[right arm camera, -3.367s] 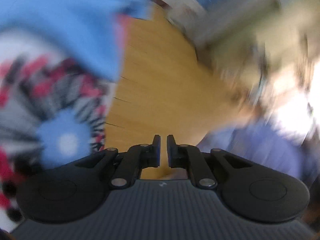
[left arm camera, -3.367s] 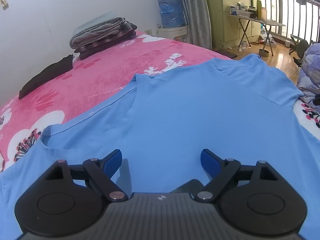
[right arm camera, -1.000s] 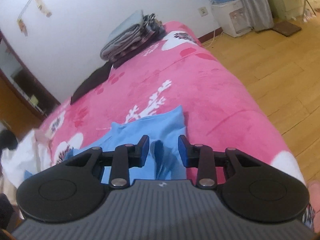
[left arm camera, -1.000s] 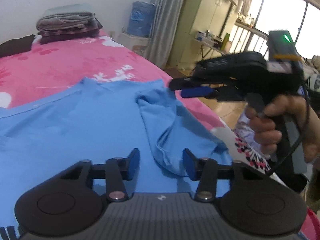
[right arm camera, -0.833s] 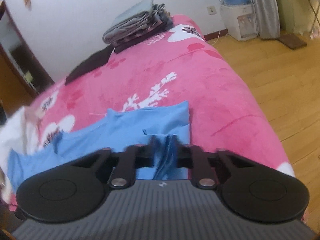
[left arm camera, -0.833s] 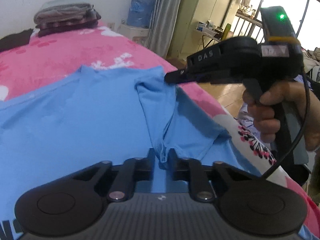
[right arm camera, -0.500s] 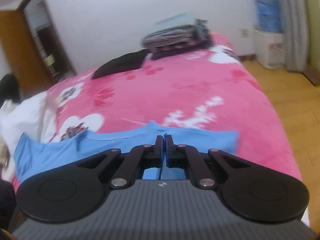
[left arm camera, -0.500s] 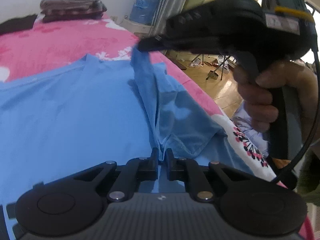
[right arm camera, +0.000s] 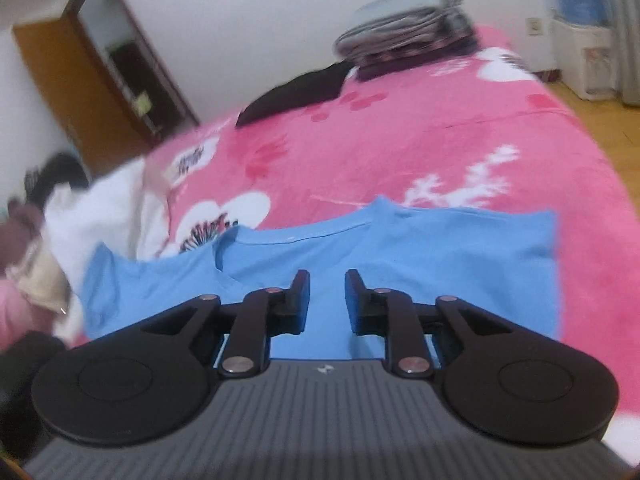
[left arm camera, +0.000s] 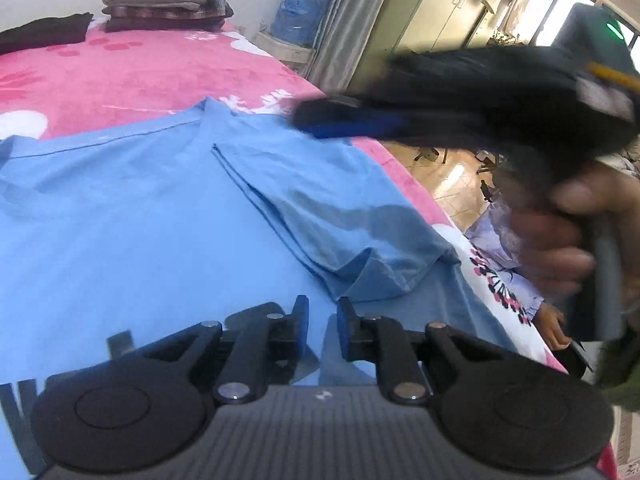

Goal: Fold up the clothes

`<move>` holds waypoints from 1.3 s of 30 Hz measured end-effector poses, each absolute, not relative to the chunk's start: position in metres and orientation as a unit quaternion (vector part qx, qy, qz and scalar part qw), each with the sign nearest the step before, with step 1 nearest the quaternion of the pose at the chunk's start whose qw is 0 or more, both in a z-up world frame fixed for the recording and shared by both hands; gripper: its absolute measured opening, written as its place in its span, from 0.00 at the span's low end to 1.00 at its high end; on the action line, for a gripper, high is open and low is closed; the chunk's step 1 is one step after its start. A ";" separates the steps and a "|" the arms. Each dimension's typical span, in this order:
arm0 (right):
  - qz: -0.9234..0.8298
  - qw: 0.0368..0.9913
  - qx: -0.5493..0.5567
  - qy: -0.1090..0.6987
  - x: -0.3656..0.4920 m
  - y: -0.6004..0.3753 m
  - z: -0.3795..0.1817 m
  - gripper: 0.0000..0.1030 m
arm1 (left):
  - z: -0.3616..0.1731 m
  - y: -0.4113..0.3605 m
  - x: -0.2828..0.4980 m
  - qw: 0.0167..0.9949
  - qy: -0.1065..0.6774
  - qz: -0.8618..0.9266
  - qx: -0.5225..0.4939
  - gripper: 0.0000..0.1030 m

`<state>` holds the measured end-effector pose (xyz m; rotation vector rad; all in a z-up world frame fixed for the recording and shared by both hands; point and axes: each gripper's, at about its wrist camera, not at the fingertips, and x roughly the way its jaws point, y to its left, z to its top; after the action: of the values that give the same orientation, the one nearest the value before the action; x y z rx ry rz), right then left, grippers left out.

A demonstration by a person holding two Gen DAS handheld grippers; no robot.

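A light blue T-shirt lies flat on a bed under a pink blanket with white flowers. In the left wrist view its long axis runs across the picture, neckline toward the left and hem out of frame; one sleeve is folded inward over the body, its edge running diagonally.

The left hand-held gripper hovers low over the shirt near the folded sleeve; its jaws have just been opening, stand slightly apart, and nothing is between them. The right hand-held gripper, blurred in the left view and held by a hand, is above the sleeve's far corner; its jaws have likewise just parted a little and grip nothing.

At the bed's far end sit one stack of folded clothes and one dark garment. Beyond are a white wall, a blue water bottle, grey curtains, a wooden floor and a brown wardrobe. White bedding is bunched at the bed's edge.
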<state>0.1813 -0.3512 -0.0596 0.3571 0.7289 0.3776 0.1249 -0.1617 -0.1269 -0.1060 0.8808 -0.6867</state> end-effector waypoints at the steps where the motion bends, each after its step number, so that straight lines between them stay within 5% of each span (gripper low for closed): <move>1: 0.177 0.899 0.174 0.362 0.173 -0.357 -0.060 0.18 | -0.127 -0.160 0.126 0.847 0.418 -0.323 -0.051 0.16; 11: 0.166 0.861 0.157 0.455 0.107 -0.359 -0.102 0.18 | -0.126 -0.145 0.130 0.864 0.411 -0.285 -0.060 0.18; 20: 0.165 0.906 -0.050 0.387 0.059 -0.309 -0.098 0.19 | -0.121 -0.129 0.137 0.876 0.411 -0.240 -0.080 0.30; 30: 0.134 0.920 -0.105 0.354 0.053 -0.300 -0.093 0.22 | -0.115 -0.126 0.145 0.882 0.403 -0.228 -0.084 0.32; 39: 0.123 0.912 -0.174 0.350 0.061 -0.280 -0.110 0.20 | -0.108 -0.166 0.199 0.897 0.375 -0.225 -0.059 0.44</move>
<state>0.0612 -0.2798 -0.1101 -0.3581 0.7211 0.2537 0.1991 -0.1664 -0.1084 -0.1222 0.7771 -0.4651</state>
